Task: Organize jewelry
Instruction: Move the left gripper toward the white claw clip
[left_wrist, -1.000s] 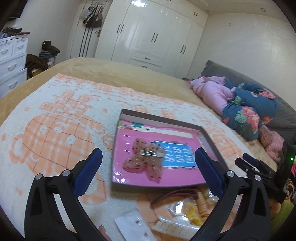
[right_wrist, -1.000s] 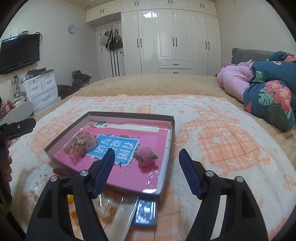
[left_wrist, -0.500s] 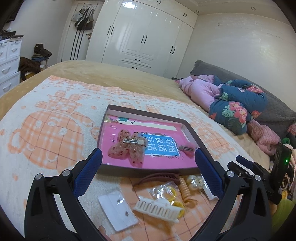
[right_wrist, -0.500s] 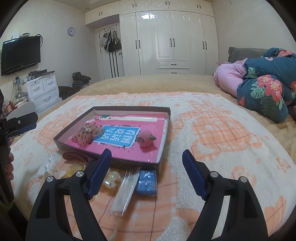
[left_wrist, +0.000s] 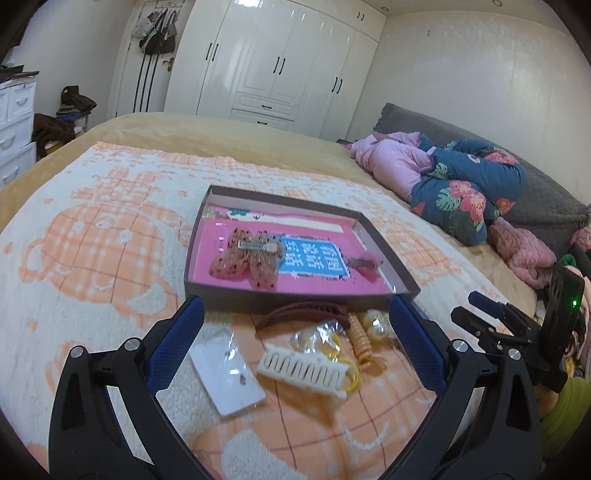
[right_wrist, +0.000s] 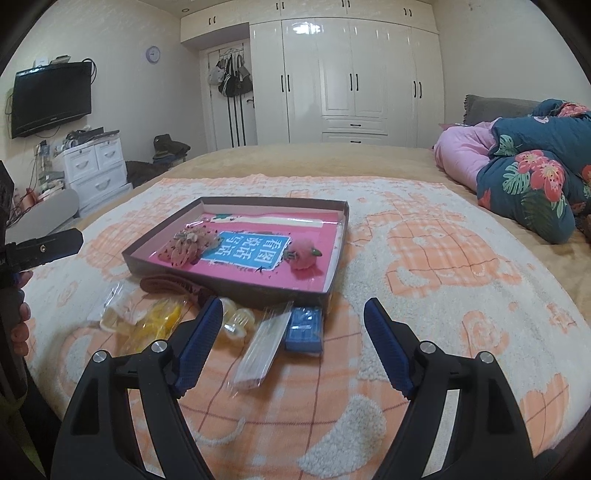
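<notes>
A shallow brown box (left_wrist: 201, 236) with a pink floor lies on the bed; it also shows in the right wrist view (right_wrist: 332, 277). In it lie a pink bow clip (left_wrist: 247, 262) and a pink pompom clip (right_wrist: 304, 258). In front of the box lie a white claw clip (left_wrist: 306, 373), a brown comb headband (left_wrist: 303, 314), an orange spiral tie (left_wrist: 360, 339), a white card (left_wrist: 229, 384), a blue packet (right_wrist: 304, 328) and a clear sleeve (right_wrist: 264, 347). My left gripper (left_wrist: 291, 332) is open and empty above these. My right gripper (right_wrist: 295, 325) is open and empty above the packet.
An orange-and-white blanket (right_wrist: 443, 258) covers the bed. Pink and floral bedding (right_wrist: 524, 173) is piled at the right. White drawers (right_wrist: 96, 166) and a wall TV (right_wrist: 51, 98) stand at the left, wardrobes (right_wrist: 351, 74) behind.
Both grippers have pulled back from the box toward the near bed edge, so the loose items in front of the box have come into view. Both stay open and empty.
</notes>
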